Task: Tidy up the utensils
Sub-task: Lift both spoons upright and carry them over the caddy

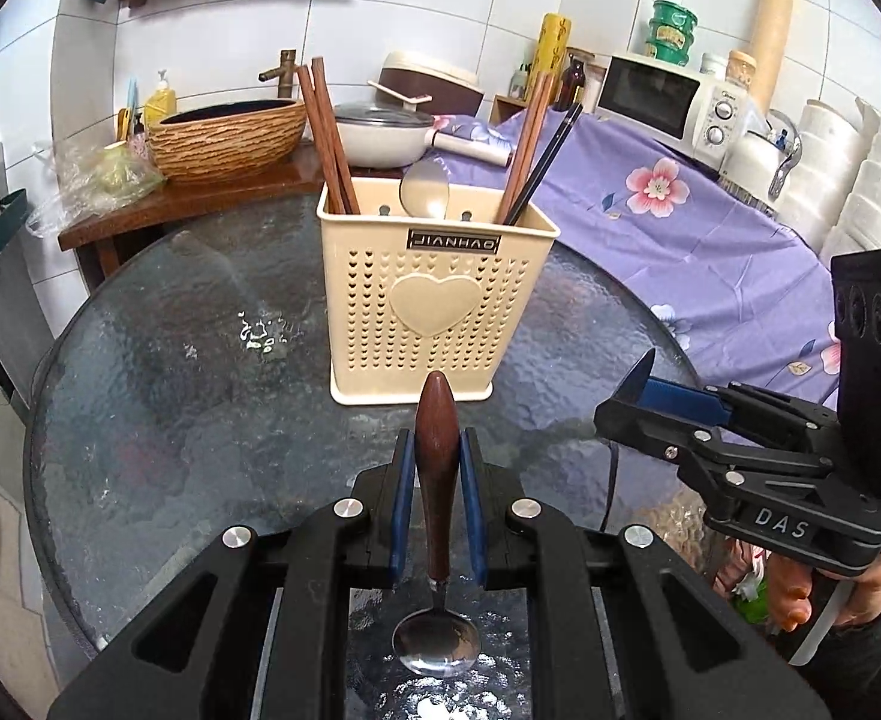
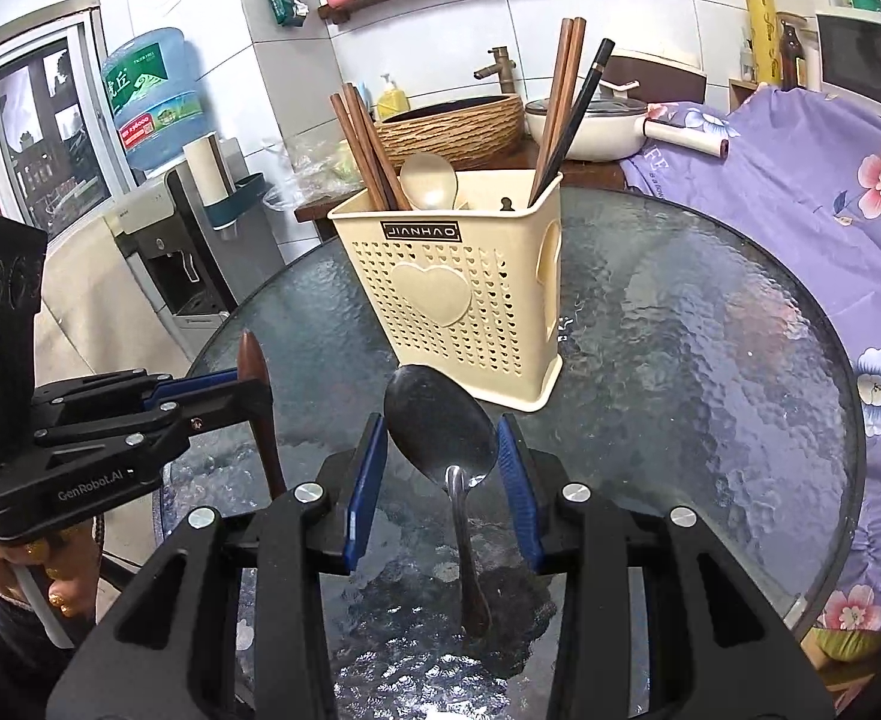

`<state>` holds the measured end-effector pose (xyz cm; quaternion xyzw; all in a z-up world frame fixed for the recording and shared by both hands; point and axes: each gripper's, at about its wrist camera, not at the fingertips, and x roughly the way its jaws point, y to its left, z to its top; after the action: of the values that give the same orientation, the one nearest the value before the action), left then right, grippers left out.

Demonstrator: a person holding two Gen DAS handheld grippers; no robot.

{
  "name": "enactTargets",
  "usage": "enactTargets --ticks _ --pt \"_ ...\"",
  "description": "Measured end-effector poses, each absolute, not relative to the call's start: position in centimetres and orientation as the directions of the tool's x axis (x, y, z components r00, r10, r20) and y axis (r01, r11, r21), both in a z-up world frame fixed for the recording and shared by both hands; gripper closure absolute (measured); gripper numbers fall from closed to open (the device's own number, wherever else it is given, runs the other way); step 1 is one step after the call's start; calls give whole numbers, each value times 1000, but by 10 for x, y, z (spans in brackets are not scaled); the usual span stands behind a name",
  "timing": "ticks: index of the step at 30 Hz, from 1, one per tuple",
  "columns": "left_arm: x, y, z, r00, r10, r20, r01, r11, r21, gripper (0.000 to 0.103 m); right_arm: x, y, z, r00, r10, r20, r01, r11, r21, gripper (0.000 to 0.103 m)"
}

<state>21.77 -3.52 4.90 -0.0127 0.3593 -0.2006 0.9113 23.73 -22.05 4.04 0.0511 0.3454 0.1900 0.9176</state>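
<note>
Blue fingers of the left gripper pinch the brown wooden handle of a spoon from both sides. That handle points forward, straight at the holder, and the shiny bowl hangs back near the gripper body, low over the glass. So the spoon's long line runs from the gripper toward the holder, handle end first. On the other side, the fingers of the right gripper stand spread around a second spoon. Its bowl sits between them, close to the left pad, but I cannot tell if they squeeze it or only sit beside it. This second spoon points the other way: bowl forward, thin handle running back toward the gripper. Both spoons are over the round glass table. Just ahead, in the middle of the table, stands the cream utensil holder with the heart on it. It is upright and already has brown chopsticks, a pale spoon and a black stick inside. Its open top is higher than both spoons, so I think each spoon must go up first and tip downward to drop in. Both grippers look about equally near it.
</note>
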Motion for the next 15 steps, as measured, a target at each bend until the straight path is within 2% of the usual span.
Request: enactTargets --ticks 15 --pt "220 -29 61 696 -391 -603 345 918 -196 89 237 -222 50 699 395 -596 -318 918 235 65"
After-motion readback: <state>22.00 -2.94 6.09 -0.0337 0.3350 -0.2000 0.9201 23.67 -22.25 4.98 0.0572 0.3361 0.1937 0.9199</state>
